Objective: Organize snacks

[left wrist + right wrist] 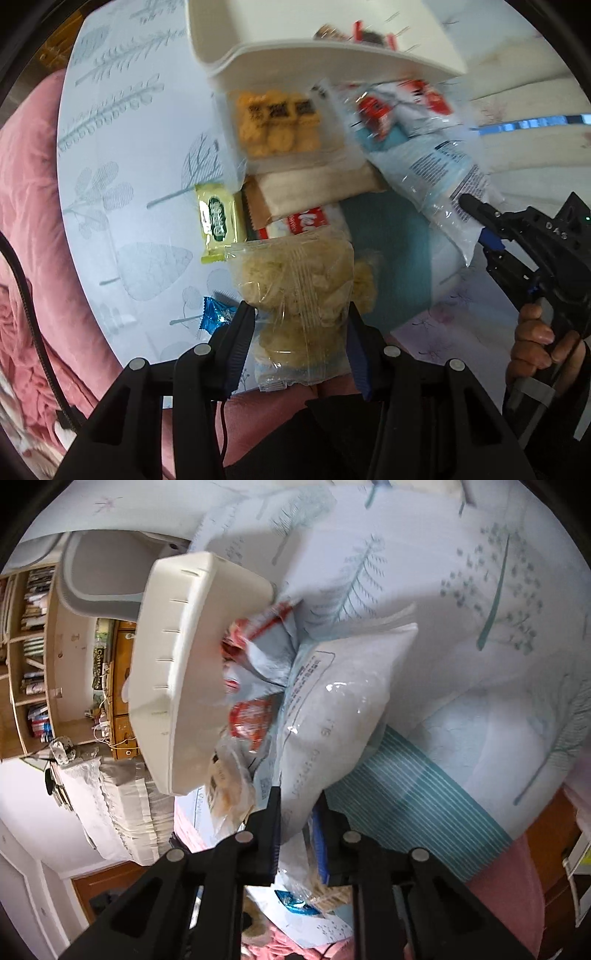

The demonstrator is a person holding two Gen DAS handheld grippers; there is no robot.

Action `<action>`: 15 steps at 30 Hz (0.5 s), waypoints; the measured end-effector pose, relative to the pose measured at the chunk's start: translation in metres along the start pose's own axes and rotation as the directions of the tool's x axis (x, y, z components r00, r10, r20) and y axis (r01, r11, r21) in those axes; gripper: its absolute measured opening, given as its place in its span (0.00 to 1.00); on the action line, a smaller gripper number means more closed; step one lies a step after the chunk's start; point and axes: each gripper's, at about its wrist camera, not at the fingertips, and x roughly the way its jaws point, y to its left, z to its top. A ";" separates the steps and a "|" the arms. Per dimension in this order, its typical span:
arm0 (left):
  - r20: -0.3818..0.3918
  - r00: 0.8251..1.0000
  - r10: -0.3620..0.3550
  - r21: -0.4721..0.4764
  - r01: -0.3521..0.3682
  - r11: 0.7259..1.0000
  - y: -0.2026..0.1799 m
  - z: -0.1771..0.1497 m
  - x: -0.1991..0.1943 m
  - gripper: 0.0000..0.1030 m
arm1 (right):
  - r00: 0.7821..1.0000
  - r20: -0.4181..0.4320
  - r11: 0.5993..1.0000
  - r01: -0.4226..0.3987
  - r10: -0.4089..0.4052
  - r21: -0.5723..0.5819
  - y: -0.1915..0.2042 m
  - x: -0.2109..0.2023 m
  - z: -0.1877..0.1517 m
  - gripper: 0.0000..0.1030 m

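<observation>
both tools lifting snack bags toward the white bin

left tool (301, 332) pinches a clear bag of pale crisps (295, 295) near the bed's edge; right tool (297, 812) clamps the white bag's (332, 716) corner, apparently to drop both in the white bin (295, 48).

Bright soft daylight, motion blur up top, heavy fisheye edge warping.

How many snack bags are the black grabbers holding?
2. The left gripper pinches a clear bag of pale crisps. The right gripper pinches a big white bag.
</observation>
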 end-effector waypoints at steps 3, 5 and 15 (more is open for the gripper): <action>0.016 1.000 -0.021 0.032 0.020 0.999 0.001 -0.001 -0.019 0.45 | 1.000 0.026 0.999 -0.005 0.006 -0.040 0.005 -0.020 -0.003 0.14; 0.031 0.999 -0.025 0.047 0.023 0.999 -0.004 0.000 -0.027 0.45 | 0.999 0.046 0.997 -0.004 0.008 -0.075 0.012 -0.032 -0.004 0.14; 0.112 0.993 -0.032 0.051 0.026 0.998 -0.038 0.018 -0.058 0.45 | 0.992 0.105 0.977 -0.042 0.065 -0.208 0.044 -0.085 0.003 0.10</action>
